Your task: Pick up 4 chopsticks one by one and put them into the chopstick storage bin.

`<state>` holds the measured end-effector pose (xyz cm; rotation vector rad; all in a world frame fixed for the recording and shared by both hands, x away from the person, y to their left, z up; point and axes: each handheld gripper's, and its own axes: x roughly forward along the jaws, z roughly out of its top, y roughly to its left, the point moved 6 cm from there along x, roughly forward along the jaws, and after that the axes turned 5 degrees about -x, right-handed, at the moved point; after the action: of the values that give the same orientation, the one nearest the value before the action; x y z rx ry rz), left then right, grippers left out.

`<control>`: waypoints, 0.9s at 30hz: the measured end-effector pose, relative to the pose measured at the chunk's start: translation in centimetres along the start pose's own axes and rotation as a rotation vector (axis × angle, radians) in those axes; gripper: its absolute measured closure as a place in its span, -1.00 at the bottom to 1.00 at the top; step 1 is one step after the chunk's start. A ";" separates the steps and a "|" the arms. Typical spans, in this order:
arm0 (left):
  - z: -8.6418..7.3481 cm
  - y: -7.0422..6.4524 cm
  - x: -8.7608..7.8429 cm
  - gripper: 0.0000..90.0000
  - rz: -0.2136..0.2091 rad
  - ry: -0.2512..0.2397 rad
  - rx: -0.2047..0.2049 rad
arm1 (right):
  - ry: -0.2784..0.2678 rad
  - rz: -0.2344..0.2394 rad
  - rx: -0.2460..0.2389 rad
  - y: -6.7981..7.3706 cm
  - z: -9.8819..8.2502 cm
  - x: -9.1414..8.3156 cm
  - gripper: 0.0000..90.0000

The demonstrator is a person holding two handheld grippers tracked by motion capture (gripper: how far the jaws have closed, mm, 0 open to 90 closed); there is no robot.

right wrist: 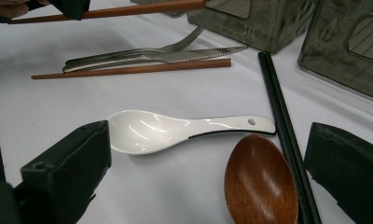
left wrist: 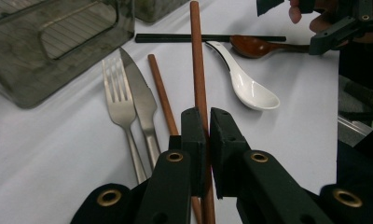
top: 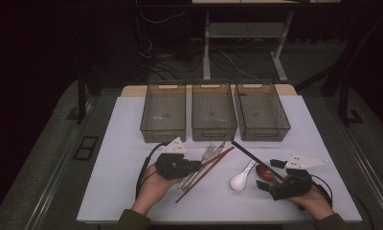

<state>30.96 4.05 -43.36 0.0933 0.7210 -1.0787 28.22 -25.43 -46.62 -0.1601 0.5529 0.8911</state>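
My left gripper (top: 195,166) (left wrist: 207,116) is shut on a brown chopstick (left wrist: 199,70) (right wrist: 128,10), which it holds lifted a little off the white table (top: 132,158). Its twin, a second brown chopstick (left wrist: 160,93) (right wrist: 133,70), lies flat beside a steel knife (left wrist: 140,102) and a fork (left wrist: 117,93). My right gripper (top: 271,175) (right wrist: 210,140) stands wide open. The bowl of a brown wooden spoon (right wrist: 261,182) (left wrist: 252,46) lies between its jaws, untouched. A white ceramic spoon (top: 241,178) (right wrist: 175,130) rests just left of it.
Three clear plastic bins (top: 163,112) (top: 213,112) (top: 261,112) stand in a row at the back of the table. A pair of black chopsticks (top: 252,155) (right wrist: 280,116) lies diagonally between the bins and the wooden spoon.
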 end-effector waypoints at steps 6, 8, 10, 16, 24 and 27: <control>0.6 0.6 -0.8 0.87 0.007 -0.019 -0.010 | 0.001 -0.001 0.008 0.0 0.0 0.0 -0.99; 0.8 0.9 -1.0 0.87 0.008 -0.023 -0.014 | 0.001 -0.004 0.007 -0.1 -0.1 0.0 -0.99; 1.1 1.3 -1.2 0.87 0.014 -0.027 -0.016 | 0.000 -0.005 0.008 -0.1 -0.1 0.0 -0.99; 1.6 2.0 -1.7 0.87 0.025 -0.033 -0.024 | -0.005 -0.006 0.013 -0.1 -0.1 0.0 -0.99; 2.7 3.5 -2.4 0.87 0.047 -0.057 -0.046 | -0.005 -0.010 0.015 -0.2 -0.1 0.0 -0.99; 3.0 4.1 -2.6 0.87 0.058 -0.059 -0.046 | -0.002 -0.009 0.018 -0.2 -0.1 0.0 -0.99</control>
<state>35.08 6.85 -40.62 0.0420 0.6855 -1.0052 28.34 -25.58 -46.71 -0.1457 0.5580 0.8772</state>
